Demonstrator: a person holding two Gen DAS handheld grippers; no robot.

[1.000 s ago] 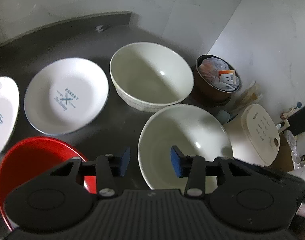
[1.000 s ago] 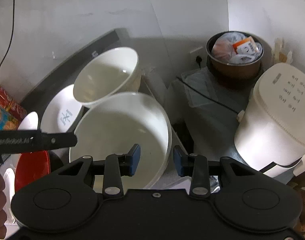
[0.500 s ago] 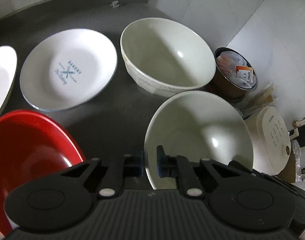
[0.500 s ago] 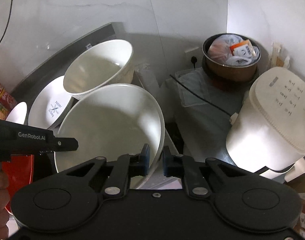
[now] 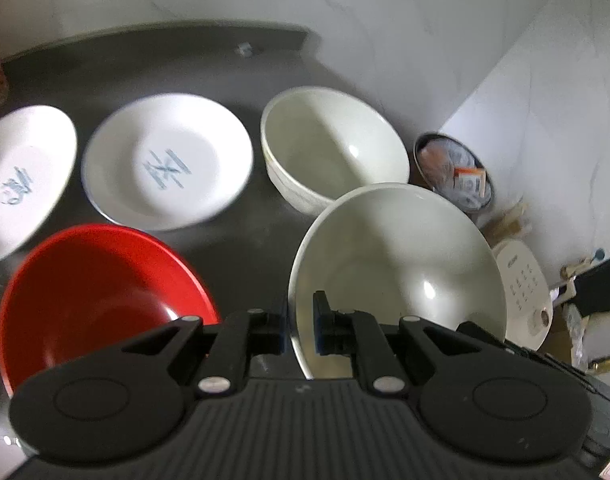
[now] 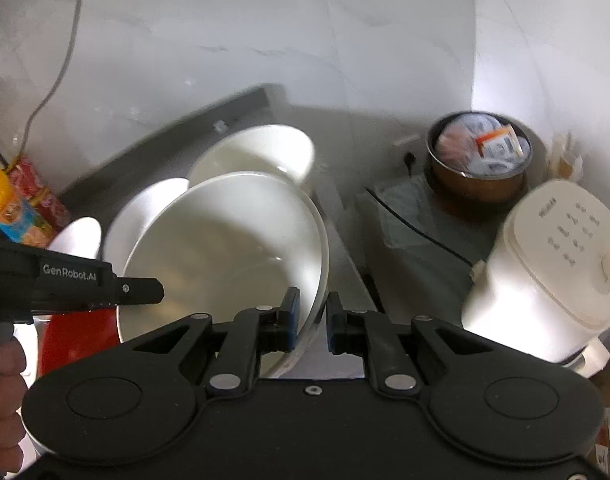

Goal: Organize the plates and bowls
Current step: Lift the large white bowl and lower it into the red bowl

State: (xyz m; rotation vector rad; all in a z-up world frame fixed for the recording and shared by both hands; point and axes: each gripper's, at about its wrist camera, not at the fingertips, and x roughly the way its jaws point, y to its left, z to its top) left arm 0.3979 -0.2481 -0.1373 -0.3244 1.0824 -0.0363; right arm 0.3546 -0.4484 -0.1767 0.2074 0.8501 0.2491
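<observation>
A wide cream bowl (image 5: 397, 264) is held by both grippers. My left gripper (image 5: 299, 322) is shut on its near left rim, and my right gripper (image 6: 311, 322) is shut on the right rim of the same cream bowl (image 6: 225, 256). The bowl hangs tilted above the dark counter (image 5: 241, 240). A deeper cream bowl (image 5: 333, 152) stands behind it. Two white plates with blue print (image 5: 167, 160) (image 5: 21, 176) lie to the left. A red bowl (image 5: 97, 292) sits at the near left.
A brown pot full of packets (image 6: 479, 160) and a white rice cooker (image 6: 553, 276) stand low on the right, off the counter's end. A marble wall backs the counter. A red packet and an orange bottle (image 6: 9, 208) stand far left. A hand (image 6: 1, 380) holds the left tool.
Both grippers went from open to shut on the wide cream bowl's rim. The bowl has since come up and tilted, and both views have pulled back from the counter.
</observation>
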